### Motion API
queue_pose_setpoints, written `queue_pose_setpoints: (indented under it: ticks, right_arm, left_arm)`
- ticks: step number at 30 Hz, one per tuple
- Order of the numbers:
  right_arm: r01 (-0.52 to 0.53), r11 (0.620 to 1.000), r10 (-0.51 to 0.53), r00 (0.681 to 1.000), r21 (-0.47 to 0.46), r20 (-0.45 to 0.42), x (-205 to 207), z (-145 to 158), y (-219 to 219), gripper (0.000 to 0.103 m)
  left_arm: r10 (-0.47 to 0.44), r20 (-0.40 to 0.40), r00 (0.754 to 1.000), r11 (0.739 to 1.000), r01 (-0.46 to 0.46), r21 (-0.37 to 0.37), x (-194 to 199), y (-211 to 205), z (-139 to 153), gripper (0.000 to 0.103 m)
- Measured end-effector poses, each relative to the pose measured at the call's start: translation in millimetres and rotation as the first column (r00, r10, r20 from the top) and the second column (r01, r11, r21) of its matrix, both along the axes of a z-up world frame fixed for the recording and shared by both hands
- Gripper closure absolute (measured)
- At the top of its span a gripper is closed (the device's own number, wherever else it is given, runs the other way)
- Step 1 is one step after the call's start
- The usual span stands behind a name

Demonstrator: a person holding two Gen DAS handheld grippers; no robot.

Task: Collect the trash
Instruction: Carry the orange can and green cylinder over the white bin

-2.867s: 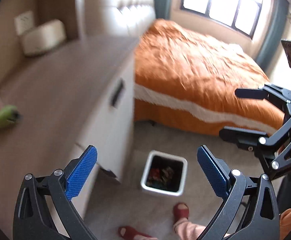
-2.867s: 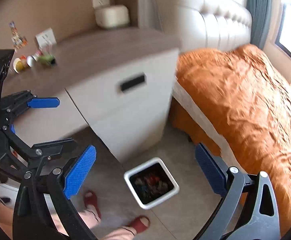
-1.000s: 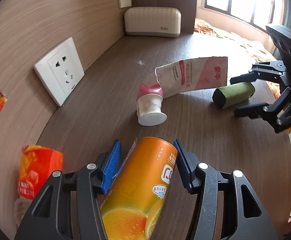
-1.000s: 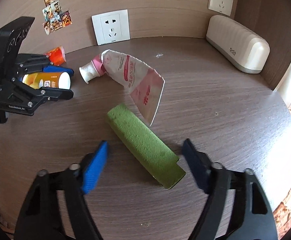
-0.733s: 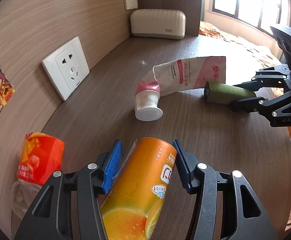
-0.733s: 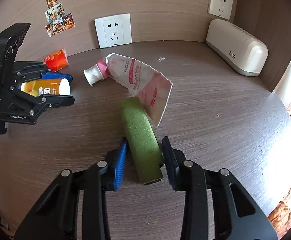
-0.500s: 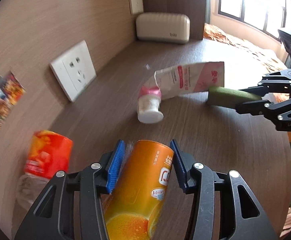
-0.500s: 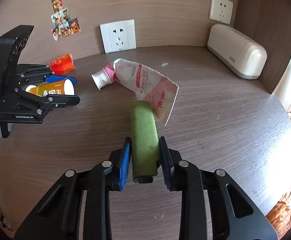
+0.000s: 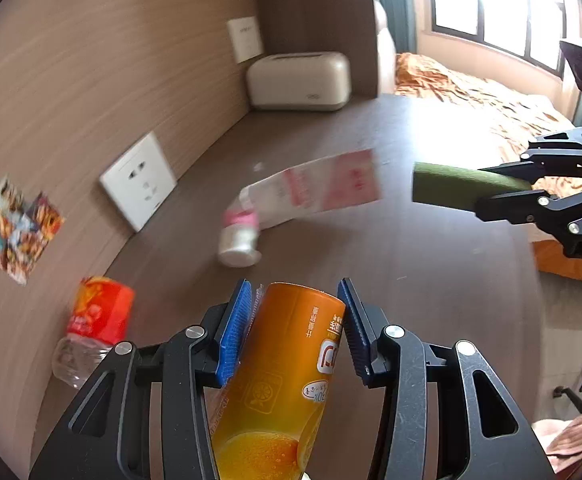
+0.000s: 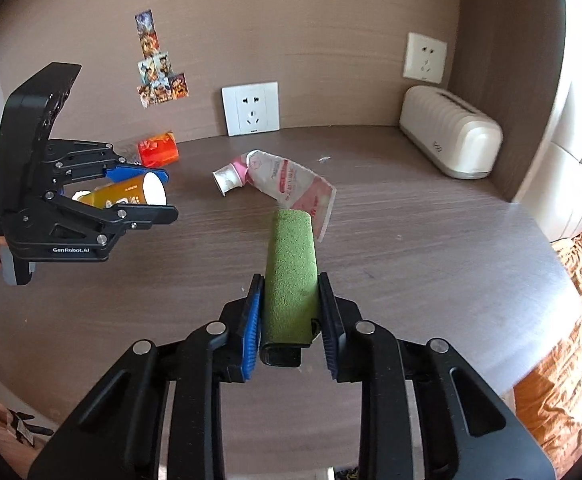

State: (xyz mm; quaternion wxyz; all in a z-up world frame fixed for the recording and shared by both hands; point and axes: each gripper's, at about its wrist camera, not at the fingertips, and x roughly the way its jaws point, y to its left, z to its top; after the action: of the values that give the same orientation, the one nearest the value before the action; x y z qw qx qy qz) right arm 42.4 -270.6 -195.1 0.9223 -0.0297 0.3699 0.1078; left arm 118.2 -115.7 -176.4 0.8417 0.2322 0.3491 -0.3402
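Note:
My left gripper [image 9: 293, 326] is shut on an orange juice can [image 9: 287, 368] and holds it above the brown desk [image 9: 431, 264]; it also shows in the right wrist view [image 10: 147, 196] with the can [image 10: 127, 194]. My right gripper [image 10: 291, 320] is shut on a green fuzzy roll [image 10: 291, 276], lifted off the desk; the roll also shows in the left wrist view [image 9: 451, 190]. A pink and white squeezed tube [image 10: 279, 182] lies on the desk. A crushed bottle with a red label [image 9: 95, 328] lies by the wall.
A cream tissue box [image 10: 449, 136] stands at the desk's back right corner. Wall sockets [image 10: 251, 109] and stickers [image 10: 159, 76] are on the wooden wall. An orange bed [image 9: 487, 100] lies beyond the desk's edge.
Both grippers came from over the bin to the desk, closed on the can and the green roll, and have lifted them and drawn back from the wall.

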Motion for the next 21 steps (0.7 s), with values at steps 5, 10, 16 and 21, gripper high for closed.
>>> queue_pose_setpoints:
  ticks: [5,10,16,21]
  right_arm:
    - [0.024,1.000,-0.023,1.000,-0.005,0.015,-35.2,10.7,-23.2,0.075]
    - [0.058,0.998,-0.058,0.998,-0.015,0.013,-70.2,16.5,-49.3,0.075]
    - [0.124,0.992,-0.125,0.992,-0.024,-0.005,-117.2,15.3,-88.4,0.075]
    - [0.182,0.983,-0.183,0.983,-0.033,-0.034,-152.0,5.3,-119.3,0.075]
  left_arm:
    - [-0.052,0.015,0.999,0.999,0.052,-0.010,-35.6,-37.9,18.8,0.059]
    - [-0.113,0.008,0.994,0.994,0.113,-0.012,-69.9,-87.2,25.8,0.059]
    - [-0.222,-0.001,0.975,0.975,0.222,-0.011,-110.2,-144.8,25.8,0.059]
    - [-0.314,-0.022,0.949,0.949,0.315,-0.001,-140.6,-192.4,15.0,0.059]
